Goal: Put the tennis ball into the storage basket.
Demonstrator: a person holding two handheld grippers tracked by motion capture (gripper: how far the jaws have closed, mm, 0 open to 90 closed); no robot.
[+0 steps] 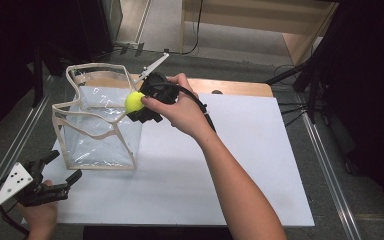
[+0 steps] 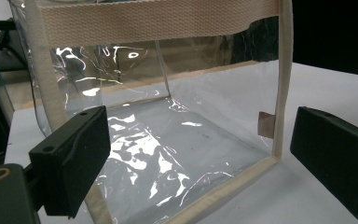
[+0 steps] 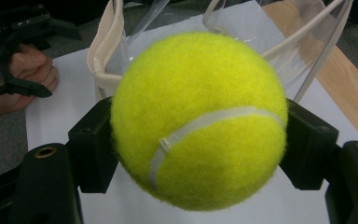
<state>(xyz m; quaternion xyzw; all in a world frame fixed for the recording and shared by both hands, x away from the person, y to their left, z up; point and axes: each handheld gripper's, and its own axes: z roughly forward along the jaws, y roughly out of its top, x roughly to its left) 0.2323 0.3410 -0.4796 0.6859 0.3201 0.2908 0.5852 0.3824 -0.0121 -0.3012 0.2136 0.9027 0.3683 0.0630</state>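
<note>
A: Tennis ball (image 3: pixel 198 119), where's it now?

B: In the right hand-held gripper (image 1: pixel 141 103). The 2 black jaws are clamped on it, 1 pad each side, seam band facing the right gripper view's cam. Nothing under it, it's off the tabletop (image 1: pixel 220 165).

A: And relative to the bag?

B: In the high view the ball (image 1: pixel 134 101) sits at the top rim of the clear bag (image 1: pixel 97 132), at the rim's right corner, abt level w/ the beige trim. Can't tell if it touches the trim. In the right gripper view the bag's open mouth is just behind the ball.

A: Bag itself?

B: Upright on the white tabletop, left part. See-through plastic walls, beige webbing edges, strap handles (image 1: pixel 87 67) up top. Nothing inside in the left gripper view.

A: Left hand-held gripper (image 1: pixel 62 170)?

B: Near the tabletop's front left corner, well apart from the right one. Jaws stand wide, nothing btwn the pads. They point at the bag's (image 2: pixel 177 140) lower front side, close to it but not touching.

A: Beyond that?

B: Wood strip (image 1: pixel 240 86) along the tabletop's far edge, grey floor (image 1: pixel 330 165) round it.
</note>
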